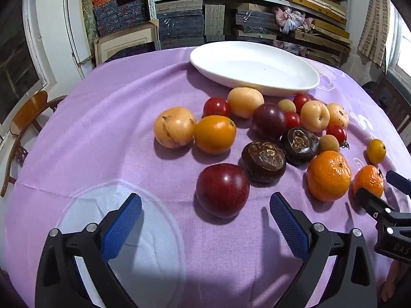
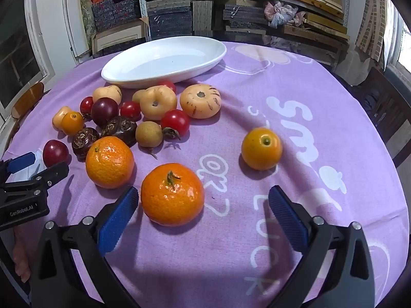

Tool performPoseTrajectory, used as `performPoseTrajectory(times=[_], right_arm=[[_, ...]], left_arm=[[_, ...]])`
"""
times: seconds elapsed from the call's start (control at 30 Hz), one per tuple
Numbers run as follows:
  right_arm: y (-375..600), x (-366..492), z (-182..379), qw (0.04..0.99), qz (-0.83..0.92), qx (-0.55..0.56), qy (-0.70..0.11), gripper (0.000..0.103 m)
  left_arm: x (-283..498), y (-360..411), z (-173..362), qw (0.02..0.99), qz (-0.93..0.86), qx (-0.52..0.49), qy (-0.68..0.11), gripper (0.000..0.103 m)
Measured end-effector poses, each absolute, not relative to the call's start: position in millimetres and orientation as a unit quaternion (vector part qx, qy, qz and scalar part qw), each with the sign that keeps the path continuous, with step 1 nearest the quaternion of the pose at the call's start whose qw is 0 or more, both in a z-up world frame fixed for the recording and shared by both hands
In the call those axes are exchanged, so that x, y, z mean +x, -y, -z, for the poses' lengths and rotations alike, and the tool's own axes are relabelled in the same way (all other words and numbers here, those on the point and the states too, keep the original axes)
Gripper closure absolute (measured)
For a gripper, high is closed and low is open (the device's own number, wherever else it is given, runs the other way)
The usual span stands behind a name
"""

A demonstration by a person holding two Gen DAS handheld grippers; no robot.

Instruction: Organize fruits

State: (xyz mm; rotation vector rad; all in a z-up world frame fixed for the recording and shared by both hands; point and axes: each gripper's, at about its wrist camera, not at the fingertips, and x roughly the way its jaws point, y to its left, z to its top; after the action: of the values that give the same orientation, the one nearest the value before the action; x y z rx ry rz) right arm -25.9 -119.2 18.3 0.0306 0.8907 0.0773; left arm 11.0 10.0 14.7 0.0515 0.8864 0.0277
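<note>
Several fruits lie loose on a purple cloth in front of an empty white oval dish (image 1: 303, 82) (image 2: 113, 77). In the left wrist view my left gripper (image 1: 205, 205) stands open above the cloth, and a dark red plum (image 1: 222, 190) lies just ahead between its blue pads. In the right wrist view my right gripper (image 2: 203, 200) is open too, with a mandarin (image 2: 172, 194) close to its left pad (image 2: 117, 220), untouched. A second mandarin (image 2: 110, 162), two dark brown water chestnuts (image 1: 264, 161), cherry tomatoes (image 2: 175, 122), pale melons (image 2: 200, 100) and an orange-yellow fruit (image 2: 261, 148) lie around.
The round table's cloth (image 2: 321, 128) has white lettering on its right half. A wooden chair (image 1: 28, 118) stands at the left. Shelves with stacked boards (image 1: 231, 12) fill the back wall. A pale round patch (image 1: 143, 243) shows in the cloth under my left gripper.
</note>
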Motion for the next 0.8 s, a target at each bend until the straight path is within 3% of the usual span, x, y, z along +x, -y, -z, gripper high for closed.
performPoseTrajectory(times=[0.8], right_arm=[[122.8, -27.2, -19.3, 0.902, -0.043, 0.023, -0.430, 0.004]], left_arm=[[5.8, -9.2, -14.6, 0.907, -0.010, 0.028, -0.420, 0.003]])
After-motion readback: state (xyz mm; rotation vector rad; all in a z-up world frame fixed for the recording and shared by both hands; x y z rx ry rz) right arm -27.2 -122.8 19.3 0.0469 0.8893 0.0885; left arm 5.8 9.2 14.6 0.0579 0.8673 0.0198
